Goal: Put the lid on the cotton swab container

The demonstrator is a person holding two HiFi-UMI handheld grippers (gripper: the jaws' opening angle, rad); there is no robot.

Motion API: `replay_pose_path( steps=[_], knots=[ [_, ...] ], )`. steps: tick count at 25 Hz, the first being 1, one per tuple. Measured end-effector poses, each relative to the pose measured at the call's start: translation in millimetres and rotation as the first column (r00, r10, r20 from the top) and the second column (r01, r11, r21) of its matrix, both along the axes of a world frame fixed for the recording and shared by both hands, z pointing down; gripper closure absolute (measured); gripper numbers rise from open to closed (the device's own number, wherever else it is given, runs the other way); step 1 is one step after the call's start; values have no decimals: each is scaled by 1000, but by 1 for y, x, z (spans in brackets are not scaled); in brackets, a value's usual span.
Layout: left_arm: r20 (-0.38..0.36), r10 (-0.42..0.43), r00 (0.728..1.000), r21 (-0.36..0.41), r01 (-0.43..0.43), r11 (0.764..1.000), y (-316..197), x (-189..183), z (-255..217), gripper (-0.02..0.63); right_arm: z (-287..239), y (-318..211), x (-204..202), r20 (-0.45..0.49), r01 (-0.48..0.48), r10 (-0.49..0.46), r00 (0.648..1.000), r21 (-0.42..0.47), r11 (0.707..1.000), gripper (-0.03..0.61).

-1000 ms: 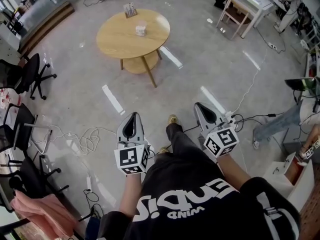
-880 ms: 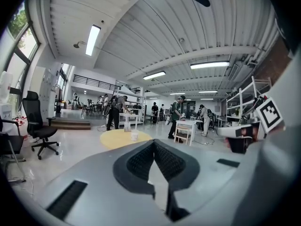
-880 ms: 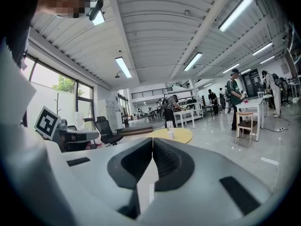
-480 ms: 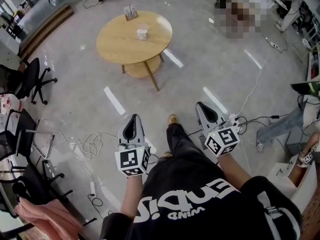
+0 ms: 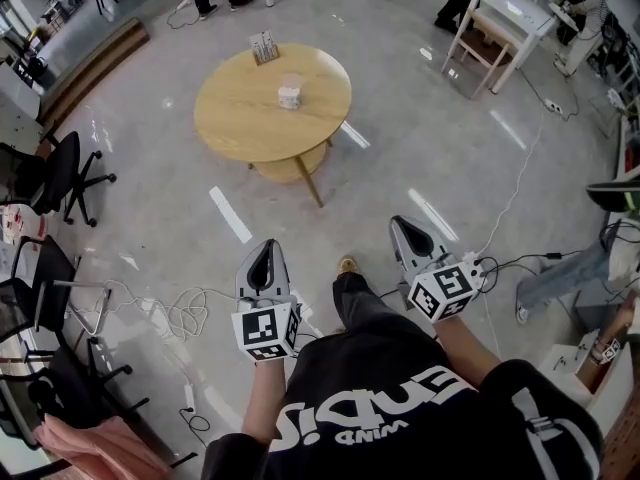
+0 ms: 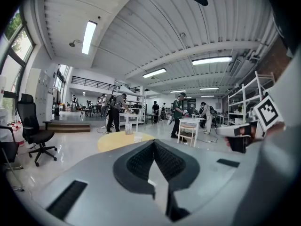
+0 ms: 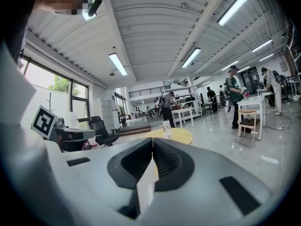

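Left gripper (image 5: 262, 256): jaws clenched, nothing between them. Cotton swab container (image 5: 290, 92) stands mid round tabletop (image 5: 235, 118), well apart from both grippers; its lid cannot be made out. Right gripper (image 5: 405, 233): jaws clenched, empty. Recommendation: approach squarely and release the jaws before reaching.

Overall level: bright and even in all three views.
Sources: ceiling strip lights (image 6: 88, 36); daylight through tall windows (image 6: 8, 60) at one side.
Glare: white lamp reflections (image 5: 230, 214) on the glossy floor (image 5: 420, 118).
Shadows: soft, faint, without hard edges.
Distortion: strong fisheye; ceiling lines bow, and a dark round vignette frames both gripper views.
Focus: head view sharp; gripper views soft in the near foreground.
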State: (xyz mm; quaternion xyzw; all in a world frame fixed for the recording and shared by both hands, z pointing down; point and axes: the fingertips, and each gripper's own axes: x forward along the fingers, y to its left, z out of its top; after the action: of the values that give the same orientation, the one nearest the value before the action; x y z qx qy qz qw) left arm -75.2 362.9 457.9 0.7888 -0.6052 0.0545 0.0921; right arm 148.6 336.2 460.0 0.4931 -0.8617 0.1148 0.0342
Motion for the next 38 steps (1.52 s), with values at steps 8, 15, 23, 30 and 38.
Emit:
replay_pose_path(
  steps=[8,15,23,30,38],
  knots=[
    [-5,-16,1000,-6,16,1000,-74,-3,-7,601,-3,-76,-10,8,31,-31,999,-11,999,575],
    [-12,-61,998,-13,61,998,-135,-1,-13,601,-7,-144,-4,16,72,-72,997,-13,997,575],
    [-11,-126,992,3,127,992,-198,-1,-22,601,-4,-219,-8,17,166,-165,986,-21,986,575],
    [-11,-187,982,7,187,982,-216,-16,-24,601,0,-254,-34,53,245,-244,968,-15,969,575],
    [-22,-223,975,5,223,975,-246,-44,-13,601,13,-283,-57,43,271,-270,962,-32,962,575]
  ],
)
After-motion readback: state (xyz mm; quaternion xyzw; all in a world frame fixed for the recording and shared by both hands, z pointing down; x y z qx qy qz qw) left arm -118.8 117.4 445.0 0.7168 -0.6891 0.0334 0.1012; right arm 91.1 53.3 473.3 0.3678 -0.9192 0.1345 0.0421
